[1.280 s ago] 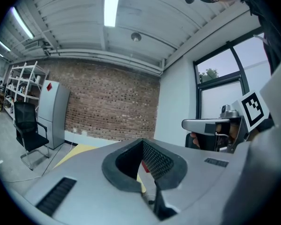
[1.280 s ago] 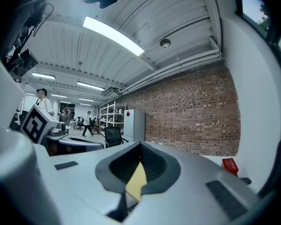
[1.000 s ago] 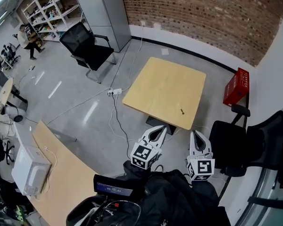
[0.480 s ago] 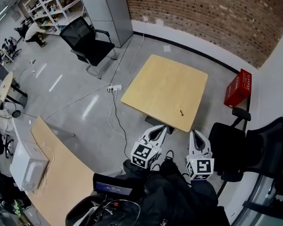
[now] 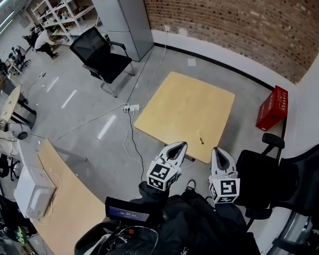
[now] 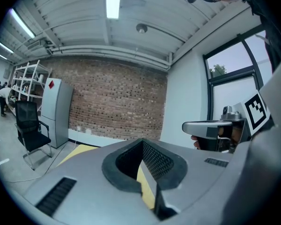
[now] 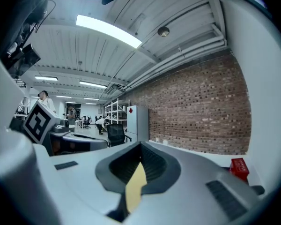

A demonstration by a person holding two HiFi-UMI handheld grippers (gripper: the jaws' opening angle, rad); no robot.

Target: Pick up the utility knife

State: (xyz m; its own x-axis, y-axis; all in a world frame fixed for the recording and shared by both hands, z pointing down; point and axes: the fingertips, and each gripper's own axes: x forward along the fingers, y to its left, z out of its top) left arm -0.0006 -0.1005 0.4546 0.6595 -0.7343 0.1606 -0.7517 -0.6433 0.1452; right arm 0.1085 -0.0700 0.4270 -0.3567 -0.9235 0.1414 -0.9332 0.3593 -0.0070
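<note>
Nearest, just short of the worktop's [image 5: 186, 102] near edge, the left gripper [image 5: 178, 145] and right gripper [image 5: 217, 151] are held side by side and apart, each clenched with its tips together and nothing between them. The utility knife [image 5: 201, 140], a small dark thing too small to make out in detail, lies on the worktop close to that near edge, between the two grippers' lines. A red crate [image 5: 271, 108] stands on the floor right of the worktop. A black chair [image 5: 103, 54] stands beyond the worktop's left corner.

a square wooden table [image 5: 186, 110] stands on grey floor [image 5: 85, 116], black chair [image 5: 98, 54] and red crate [image 5: 272, 108] nearby.
</note>
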